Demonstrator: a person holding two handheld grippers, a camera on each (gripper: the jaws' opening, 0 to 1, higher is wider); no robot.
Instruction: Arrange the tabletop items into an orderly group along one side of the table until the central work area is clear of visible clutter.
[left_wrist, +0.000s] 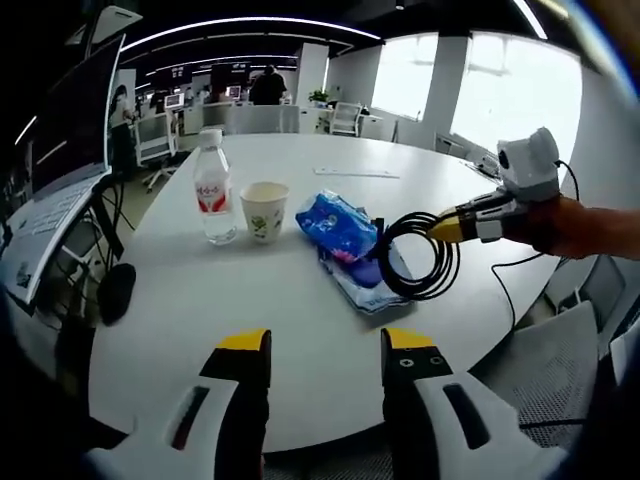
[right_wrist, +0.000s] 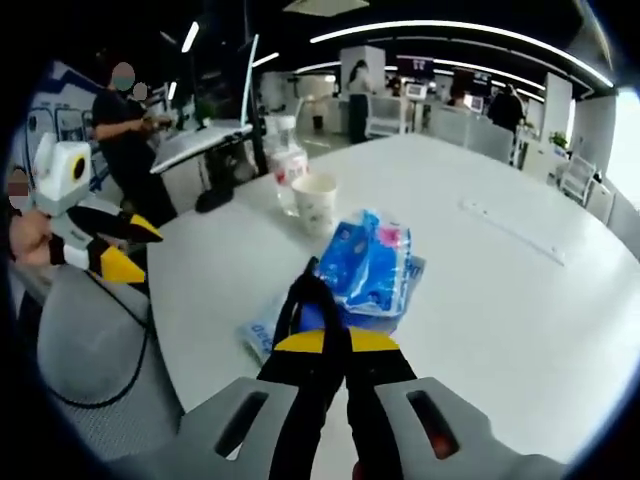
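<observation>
A coil of black cable (left_wrist: 425, 255) hangs clamped between the jaws of the right gripper (right_wrist: 335, 340), held just above the white round bench (left_wrist: 300, 330) at the near edge of a blue packet (left_wrist: 337, 225). In the right gripper view the yellow-tipped jaws are closed tight on the cable loops, with the packet right behind them.

The blue packet — a soft plastic pack, contents not readable — lies on top of a flat, paler blue-printed pouch (left_wrist: 362, 285) near the middle of the bench. Just beside it on the far side stands a paper cup (left_wrist: 264, 210), upright; its inside cannot be seen. Next to the cup, almost touching, is a clear plastic water bottle (left_wrist: 212, 195) with a white cap and a red-and-white label, upright; its fill level cannot be told.

The left gripper (left_wrist: 325, 345) hovers over the near rim of the bench, its jaws apart with nothing between them. A dark computer mouse (left_wrist: 116, 290) lies at the bench edge, beside an open laptop (left_wrist: 60, 190). Farther out — office desks, chairs and people standing.
</observation>
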